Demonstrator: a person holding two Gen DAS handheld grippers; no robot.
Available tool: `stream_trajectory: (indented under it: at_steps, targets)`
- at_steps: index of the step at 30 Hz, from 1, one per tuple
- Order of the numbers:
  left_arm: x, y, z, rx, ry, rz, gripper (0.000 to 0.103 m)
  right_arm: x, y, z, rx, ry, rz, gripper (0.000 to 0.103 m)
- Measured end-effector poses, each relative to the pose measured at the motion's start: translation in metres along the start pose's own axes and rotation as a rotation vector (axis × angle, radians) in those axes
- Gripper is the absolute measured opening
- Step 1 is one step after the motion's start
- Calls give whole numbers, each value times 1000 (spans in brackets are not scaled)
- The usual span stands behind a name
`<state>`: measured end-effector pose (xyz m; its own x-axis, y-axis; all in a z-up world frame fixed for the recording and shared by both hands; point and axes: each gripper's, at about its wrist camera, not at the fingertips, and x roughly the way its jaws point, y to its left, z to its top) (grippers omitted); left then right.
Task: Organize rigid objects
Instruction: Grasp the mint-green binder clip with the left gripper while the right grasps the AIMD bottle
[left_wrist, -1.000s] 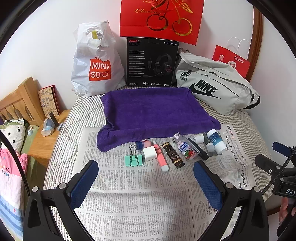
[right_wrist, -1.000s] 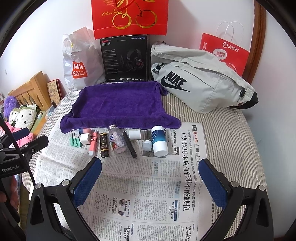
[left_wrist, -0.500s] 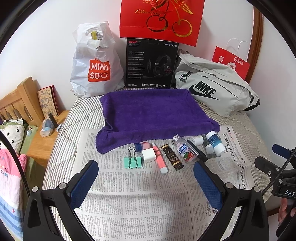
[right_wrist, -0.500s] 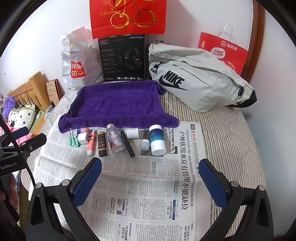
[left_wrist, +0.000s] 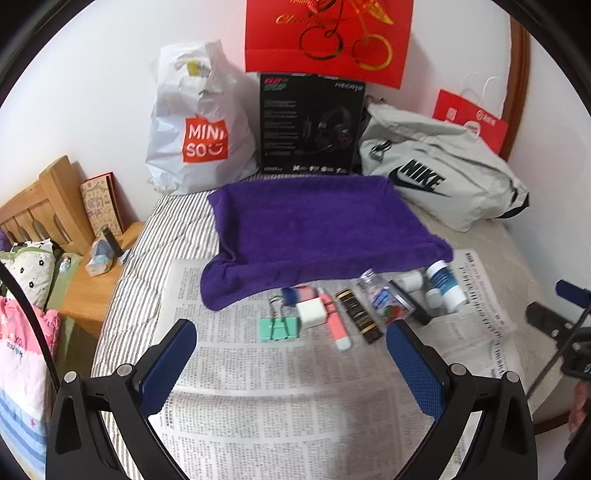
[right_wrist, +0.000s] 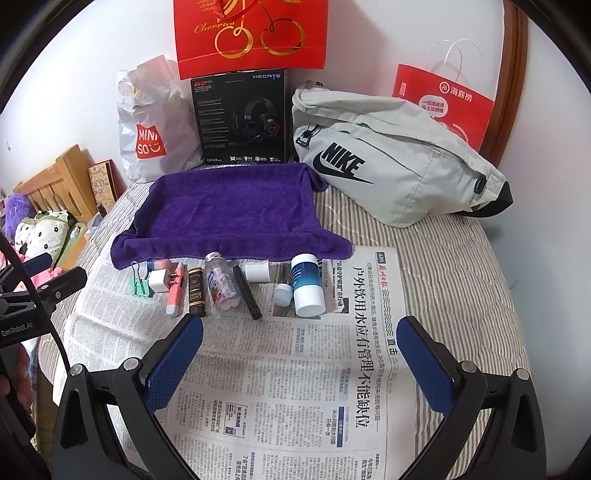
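A row of small items lies on the newspaper (left_wrist: 280, 406) (right_wrist: 314, 387) in front of a purple towel (left_wrist: 317, 229) (right_wrist: 229, 214): green binder clip (left_wrist: 279, 326) (right_wrist: 140, 285), white charger (left_wrist: 311, 314) (right_wrist: 158, 280), pink tube (left_wrist: 336, 325) (right_wrist: 173, 293), dark bar (left_wrist: 360, 319) (right_wrist: 195, 291), clear bottle (left_wrist: 386, 302) (right_wrist: 221, 284), black pen (right_wrist: 247, 293), small white jar (right_wrist: 257, 271), blue-and-white bottle (left_wrist: 445, 282) (right_wrist: 306, 286). My left gripper (left_wrist: 291, 358) and right gripper (right_wrist: 299, 354) are both open and empty, held short of the row.
At the back stand a white Miniso bag (left_wrist: 195, 129), a black headset box (left_wrist: 312, 125), a grey Nike bag (right_wrist: 391, 158) and red paper bags (right_wrist: 443, 99). A wooden bedside stand (left_wrist: 96, 273) is at the left. The other gripper shows at each view's edge.
Both grippers have moved slightly forward towards the row of items. Both jaws stay open. Nothing on the newspaper has moved.
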<state>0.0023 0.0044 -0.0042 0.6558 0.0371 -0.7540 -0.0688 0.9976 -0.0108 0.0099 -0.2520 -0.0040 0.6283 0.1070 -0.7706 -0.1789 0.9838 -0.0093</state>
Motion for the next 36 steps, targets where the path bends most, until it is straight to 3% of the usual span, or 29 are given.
stream_trajectory:
  at_steps: [15,21,36]
  targets:
    - [88,29,-20,-64,103,53,103,48,-21,0,-7,36,16,103]
    - [117,24,-26,-22,142,69,102,68,-27,-4,3,78,9,103]
    - [149,25,-30,-33,148,67,92,108,-39,-7,10,142,-3,102]
